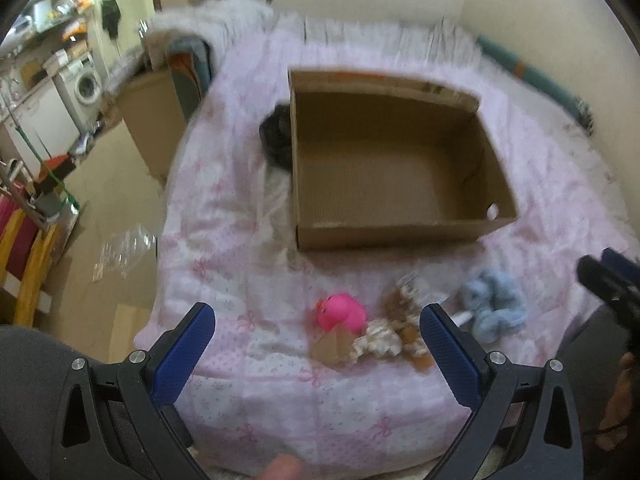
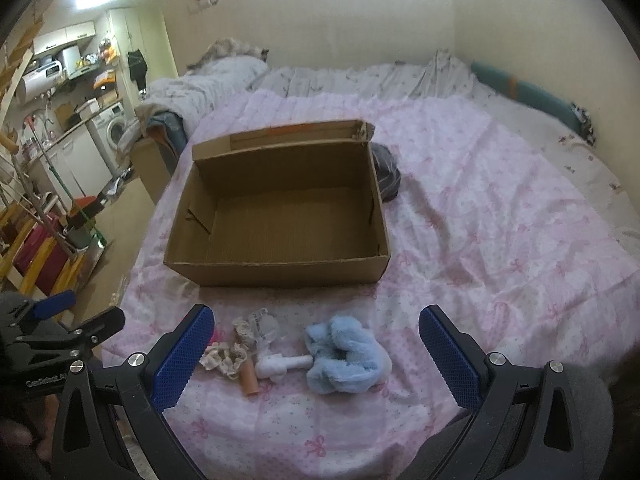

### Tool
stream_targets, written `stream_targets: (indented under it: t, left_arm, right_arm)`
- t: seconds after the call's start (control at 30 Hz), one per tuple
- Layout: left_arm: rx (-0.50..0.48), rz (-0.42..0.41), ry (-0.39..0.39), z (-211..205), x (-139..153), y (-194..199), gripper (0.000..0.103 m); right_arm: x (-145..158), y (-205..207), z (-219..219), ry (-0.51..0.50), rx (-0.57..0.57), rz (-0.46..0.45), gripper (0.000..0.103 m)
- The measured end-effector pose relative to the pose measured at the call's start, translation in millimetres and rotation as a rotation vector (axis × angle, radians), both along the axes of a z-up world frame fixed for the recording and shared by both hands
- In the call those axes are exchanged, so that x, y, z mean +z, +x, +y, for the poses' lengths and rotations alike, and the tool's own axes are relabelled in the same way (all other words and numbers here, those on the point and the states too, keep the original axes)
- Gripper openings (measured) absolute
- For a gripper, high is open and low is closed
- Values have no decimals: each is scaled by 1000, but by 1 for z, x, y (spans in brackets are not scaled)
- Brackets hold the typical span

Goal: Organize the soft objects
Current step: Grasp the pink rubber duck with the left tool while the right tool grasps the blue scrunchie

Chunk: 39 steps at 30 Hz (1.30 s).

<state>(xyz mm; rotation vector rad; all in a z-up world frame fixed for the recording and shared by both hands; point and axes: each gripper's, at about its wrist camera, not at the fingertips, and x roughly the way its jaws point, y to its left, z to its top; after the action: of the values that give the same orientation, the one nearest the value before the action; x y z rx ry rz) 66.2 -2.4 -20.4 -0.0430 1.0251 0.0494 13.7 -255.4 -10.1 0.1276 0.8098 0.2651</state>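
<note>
An empty open cardboard box (image 1: 400, 224) (image 2: 276, 272) stands on a pink bedspread. In front of it lie a pink soft toy (image 1: 342, 311), a cream scrunchie (image 1: 378, 343) (image 2: 222, 358), a brown plush piece (image 1: 404, 300) and a fluffy blue soft toy (image 1: 494, 300) (image 2: 344, 356) with a white plastic part (image 2: 280, 364). My left gripper (image 1: 316, 340) is open and empty, just short of the pink toy and scrunchie. My right gripper (image 2: 316, 340) is open and empty, with the blue toy between its fingers' line.
A dark bundle (image 1: 276, 136) (image 2: 386, 174) lies against the box's far side. The bed's left edge (image 1: 160, 248) drops to a floor with a clear plastic wrapper (image 1: 124, 248). A washing machine (image 1: 86, 82) and shelves stand far left. Walls bound the bed behind and right.
</note>
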Motion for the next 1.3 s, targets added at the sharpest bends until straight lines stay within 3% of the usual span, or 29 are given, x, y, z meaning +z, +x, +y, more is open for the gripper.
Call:
stream_targets:
  t: [0.27, 0.4, 0.47, 0.6, 0.67, 0.73, 0.87, 0.9, 0.93, 1.23, 1.3]
  left_arm:
    - [69, 257, -67, 26, -47, 59, 102]
    - [63, 340, -117, 27, -72, 78, 83]
    - [48, 396, -130, 21, -88, 87, 83]
    - [-1, 457, -131, 5, -110, 94, 70]
    - [-23, 460, -123, 0, -115, 95, 63]
    - [-41, 463, -110, -3, -118, 94, 47]
    - [-42, 465, -144, -2, -119, 92, 39]
    - [-32, 454, -141, 0, -117, 92, 31]
    - [-25, 447, -145, 2, -115, 92, 29]
    - [-45, 398, -136, 1, -91, 89, 29]
    - [-44, 381, -121, -4, -80, 87, 29]
  right_arm:
    - [-26, 51, -9, -10, 64, 204, 103]
    - [-42, 64, -11, -4, 60, 235, 103]
    - [-52, 68, -13, 9, 49, 267, 103]
    - [-66, 75, -18, 60, 30, 325, 103]
    - [-70, 78, -20, 56, 21, 341, 103]
    - [-78, 84, -24, 36, 7, 381, 103]
    - [-101, 94, -40, 83, -13, 504, 103]
    - [-108, 95, -42, 106, -14, 536, 103]
    - [-113, 95, -43, 120, -12, 561, 103]
    - [-140, 96, -2, 41, 70, 617, 103]
    - [-144, 96, 5, 20, 84, 618, 97]
